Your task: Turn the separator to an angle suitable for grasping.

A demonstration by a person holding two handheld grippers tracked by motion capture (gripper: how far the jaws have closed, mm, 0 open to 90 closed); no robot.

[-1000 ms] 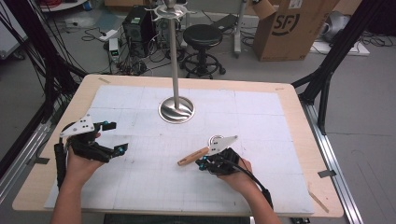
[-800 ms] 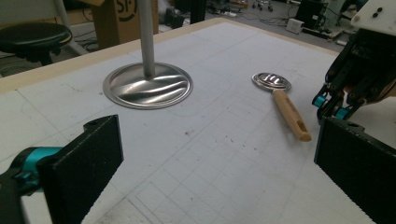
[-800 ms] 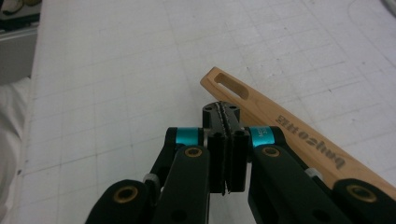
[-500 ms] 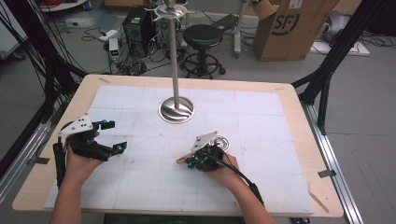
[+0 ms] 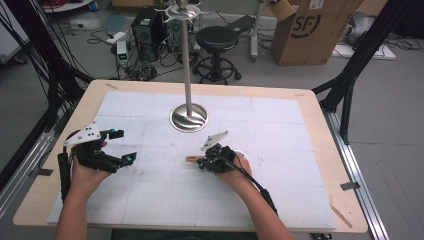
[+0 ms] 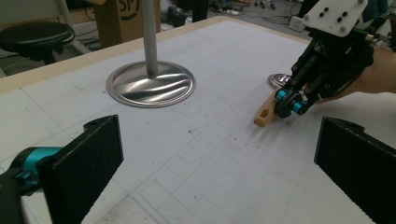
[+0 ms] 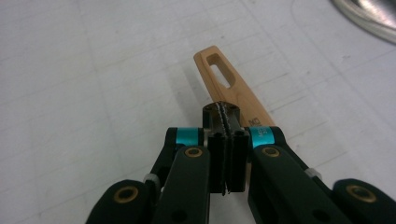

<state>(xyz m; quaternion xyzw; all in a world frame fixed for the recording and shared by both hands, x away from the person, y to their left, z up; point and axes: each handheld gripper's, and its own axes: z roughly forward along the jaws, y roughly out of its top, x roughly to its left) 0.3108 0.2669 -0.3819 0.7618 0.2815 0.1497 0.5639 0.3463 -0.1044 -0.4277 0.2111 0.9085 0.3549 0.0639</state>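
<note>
A utensil with a wooden handle [image 5: 191, 159] and a round metal head [image 5: 244, 156] lies on the white mat right of centre. My right gripper [image 5: 201, 162] hangs over the handle with its jaws pressed together. In the right gripper view the slotted handle [image 7: 224, 77] runs on past the shut tips of the right gripper [image 7: 225, 112], with nothing between the pads. The left gripper view shows this right gripper [image 6: 289, 105] above the handle [image 6: 264, 112]. My left gripper [image 5: 122, 146] rests at the mat's left, jaws wide apart and empty; the left gripper [image 6: 219, 158] faces the stand.
A tall metal pole rises from a round steel base [image 5: 189, 119] at the mat's far centre, also seen as the base [image 6: 150, 84]. The white gridded mat [image 5: 280, 125] covers most of the wooden table. A stool, a cardboard box and cables lie beyond the far edge.
My right hand has slid left along the utensil, from over its head end to over the wooden handle. The left hand has stayed where it was.
</note>
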